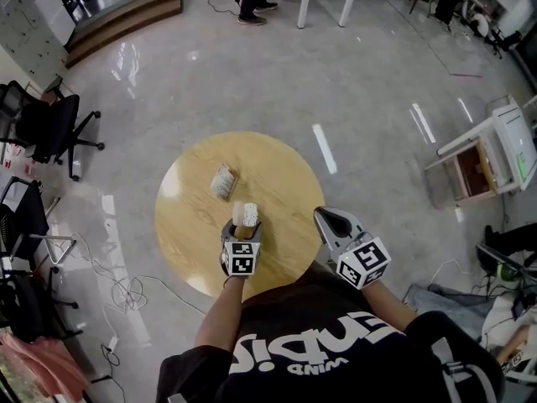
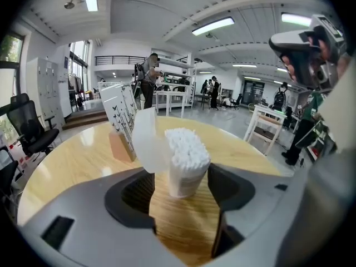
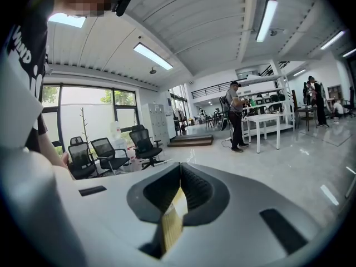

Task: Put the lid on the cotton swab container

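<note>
A round wooden table (image 1: 281, 170) fills the middle of the head view. Near its lower edge stands the cotton swab container (image 1: 246, 215), packed with white swabs. Its clear lid (image 2: 146, 141) is still flipped up on the left side. The left gripper (image 1: 242, 235) sits just below the container in the frame with its jaws spread. In the left gripper view the container stands between them, closer to the right jaw. A patterned box (image 1: 223, 181) lies further up the table, well apart. The right gripper (image 1: 325, 219), at the table's lower right edge, has its jaws pressed together on nothing.
</note>
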Available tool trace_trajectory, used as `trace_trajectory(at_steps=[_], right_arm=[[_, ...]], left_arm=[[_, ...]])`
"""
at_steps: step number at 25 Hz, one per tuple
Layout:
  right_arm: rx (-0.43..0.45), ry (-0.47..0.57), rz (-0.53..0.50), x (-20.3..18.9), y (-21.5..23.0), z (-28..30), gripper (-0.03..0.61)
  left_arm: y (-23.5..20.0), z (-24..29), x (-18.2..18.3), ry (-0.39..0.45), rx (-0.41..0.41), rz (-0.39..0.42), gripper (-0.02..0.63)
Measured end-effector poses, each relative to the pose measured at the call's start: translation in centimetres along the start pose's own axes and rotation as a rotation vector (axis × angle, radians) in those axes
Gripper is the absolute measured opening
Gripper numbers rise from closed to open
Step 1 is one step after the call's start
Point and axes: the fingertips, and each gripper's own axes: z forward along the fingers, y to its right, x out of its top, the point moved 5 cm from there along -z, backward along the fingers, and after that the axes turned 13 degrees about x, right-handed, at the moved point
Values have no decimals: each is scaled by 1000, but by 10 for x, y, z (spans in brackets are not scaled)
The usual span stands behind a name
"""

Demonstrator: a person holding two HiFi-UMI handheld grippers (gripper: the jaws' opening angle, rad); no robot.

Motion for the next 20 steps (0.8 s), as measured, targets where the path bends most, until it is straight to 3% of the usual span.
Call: trace_trajectory(at_steps=[14,20], right_arm=[[-6,-5,-7,-2,-2,-7,3],[-2,-8,-5,-2,-5,-2,3]], left_arm=[[7,1,0,-3,14,17,206],[5,-2,1,-11,-9,33,202]])
